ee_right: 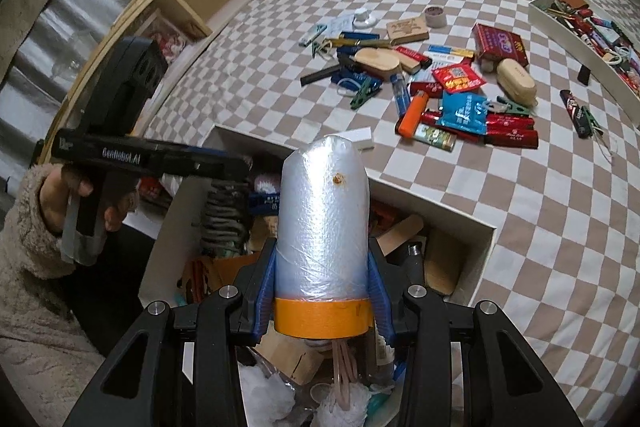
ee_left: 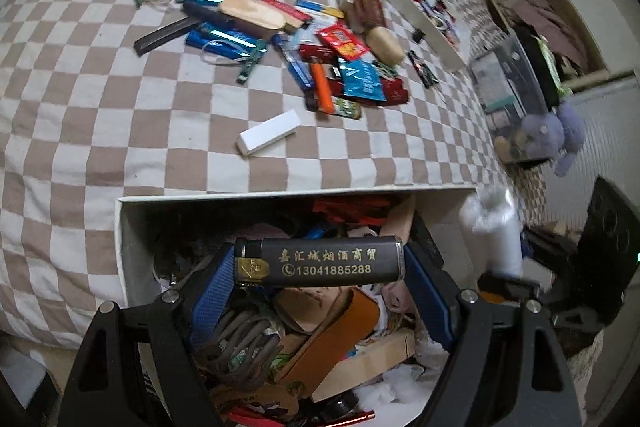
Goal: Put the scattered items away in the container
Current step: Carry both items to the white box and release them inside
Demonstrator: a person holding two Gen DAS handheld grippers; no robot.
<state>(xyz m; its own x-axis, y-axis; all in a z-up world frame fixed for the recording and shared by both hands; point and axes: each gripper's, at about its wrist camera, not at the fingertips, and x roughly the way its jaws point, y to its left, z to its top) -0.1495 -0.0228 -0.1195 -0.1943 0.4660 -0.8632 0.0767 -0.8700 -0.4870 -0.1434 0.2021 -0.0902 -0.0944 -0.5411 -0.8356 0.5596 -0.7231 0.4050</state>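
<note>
Hiding box (ee_right: 484, 239) contents, right tongs (ee_right: 322, 279) clamp film roll (ee_right: 322, 227).

Black grippers (ee_left: 320, 267) — blue finger pads (ee_right: 266, 283), silver screws; fuzzy beige sleeve (ee_right: 24, 227).

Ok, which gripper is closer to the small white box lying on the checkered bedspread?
Hard to call. Both grippers, left and right, hover over the container, just short of the white box.

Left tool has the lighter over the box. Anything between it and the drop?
Nothing visible blocks it. The lighter hangs crosswise in the left tool, above the open box. Only the clutter already inside lies below. The right tool holds the film roll off to the right, not under the lighter.
</note>
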